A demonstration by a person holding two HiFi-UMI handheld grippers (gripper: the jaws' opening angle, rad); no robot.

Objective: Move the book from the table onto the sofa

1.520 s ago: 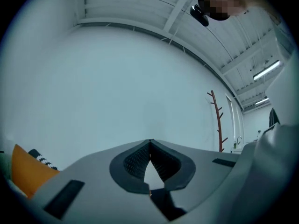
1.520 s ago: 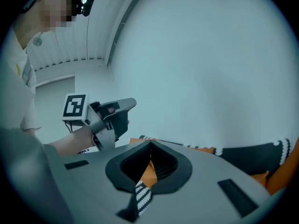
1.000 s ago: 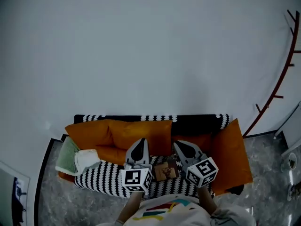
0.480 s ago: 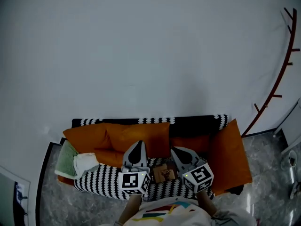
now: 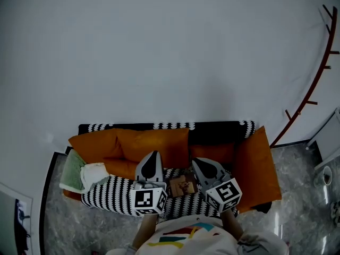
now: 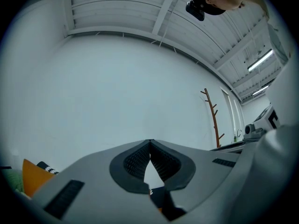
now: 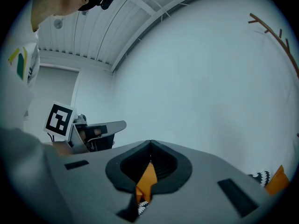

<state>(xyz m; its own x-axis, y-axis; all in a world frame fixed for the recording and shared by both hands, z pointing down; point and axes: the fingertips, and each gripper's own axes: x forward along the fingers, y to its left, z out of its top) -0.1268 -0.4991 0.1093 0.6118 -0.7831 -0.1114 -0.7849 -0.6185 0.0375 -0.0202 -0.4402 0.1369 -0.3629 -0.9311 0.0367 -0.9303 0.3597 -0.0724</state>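
The book [image 5: 182, 186], small with a brown cover, lies flat on the black-and-white patterned seat of the sofa [image 5: 109, 195]. It sits between my two grippers and neither touches it. My left gripper [image 5: 152, 156] hovers just left of the book, pointing at the orange back cushions [image 5: 154, 145]. In the left gripper view the left gripper [image 6: 150, 141] is shut, with nothing between its jaws. My right gripper [image 5: 196, 162] is just right of the book. In its own view the right gripper [image 7: 150, 143] has its tips together and holds nothing; orange cushion shows through the gap behind.
A green pillow [image 5: 71, 166] and a white cloth [image 5: 93, 172] lie at the sofa's left end. An orange cushion [image 5: 255, 163] leans at its right end. A reddish coat stand [image 5: 313, 84] rises at the right against the white wall. Marble floor [image 5: 303, 195] surrounds the sofa.
The head view has shifted slightly, so the sofa sits a little higher and further left in the picture. Both grippers and the book keep their places relative to each other.
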